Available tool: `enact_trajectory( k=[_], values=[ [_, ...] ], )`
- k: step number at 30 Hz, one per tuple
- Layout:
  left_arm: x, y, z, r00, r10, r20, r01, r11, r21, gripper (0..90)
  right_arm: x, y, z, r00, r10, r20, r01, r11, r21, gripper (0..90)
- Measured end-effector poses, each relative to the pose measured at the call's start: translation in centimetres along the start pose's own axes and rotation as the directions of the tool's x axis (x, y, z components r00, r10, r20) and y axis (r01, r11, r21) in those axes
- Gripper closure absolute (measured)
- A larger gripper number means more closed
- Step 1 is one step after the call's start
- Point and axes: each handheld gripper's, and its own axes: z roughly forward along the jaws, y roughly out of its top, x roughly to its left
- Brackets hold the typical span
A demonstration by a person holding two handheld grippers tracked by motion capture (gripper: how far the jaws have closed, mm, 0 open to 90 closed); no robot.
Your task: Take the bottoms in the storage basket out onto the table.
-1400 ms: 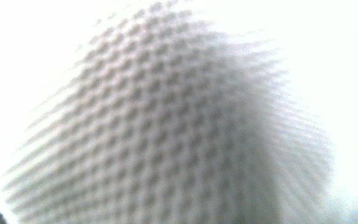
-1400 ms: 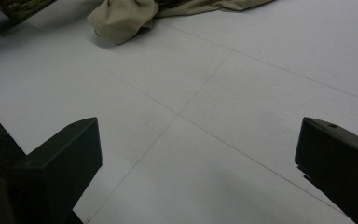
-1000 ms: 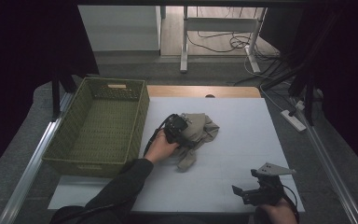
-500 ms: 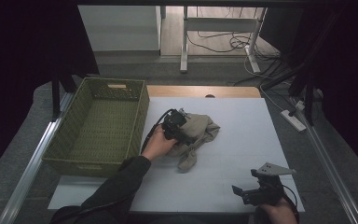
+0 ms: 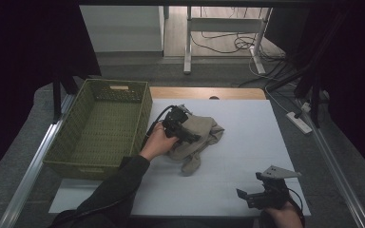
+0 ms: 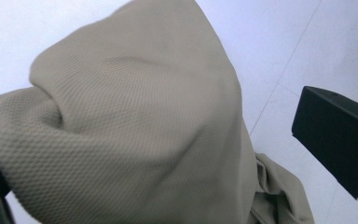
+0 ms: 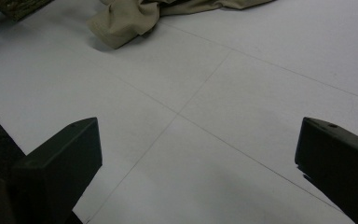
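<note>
Between the spread jaws of my left tool (image 5: 186, 134), the beige cloth (image 5: 197, 137) is bunching up on the white surface (image 5: 247, 123), pressing against one jaw while the other is standing clear of it, so nothing is clamped. My right tool (image 5: 253, 196) is hovering wide open and empty, the cloth lying well ahead of it.

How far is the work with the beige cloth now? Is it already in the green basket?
Not yet. The green basket holds nothing so far. In hand: the left hand-held gripper is on the beige cloth, which lies crumpled on the white table; its view shows cloth bunched between wide jaws, not yet clamped. The right hand-held gripper waits open near the front edge. Probably left: gripping, lifting, moving to the basket.
</note>
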Motion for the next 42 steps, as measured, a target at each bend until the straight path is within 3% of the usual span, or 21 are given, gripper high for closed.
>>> enact_trajectory(
  k=[10, 31, 42],
  values=[
    [0.6, -0.5, -1.4, 0.9999, -0.011, -0.009, 0.011, 0.9998, 0.016, 0.0, 0.0, 0.0, 0.0, 1.0, 0.0, 0.0, 0.0, 1.0, 0.002, 1.0],
    [0.4, -1.6, -4.3, 0.9998, -0.004, -0.017, 0.004, 0.9998, 0.021, 0.0, 0.0, 0.0, 0.0, 1.0, -0.003, 0.002, 0.003, 1.0, 0.003, 1.0],
    [0.7, -2.2, -6.1, 0.9999, 0.005, -0.009, -0.005, 0.9996, -0.029, 0.0, 0.0, 0.0, 0.1, 1.0, -0.004, 0.003, 0.004, 1.0, 0.004, 1.0]
  ],
)
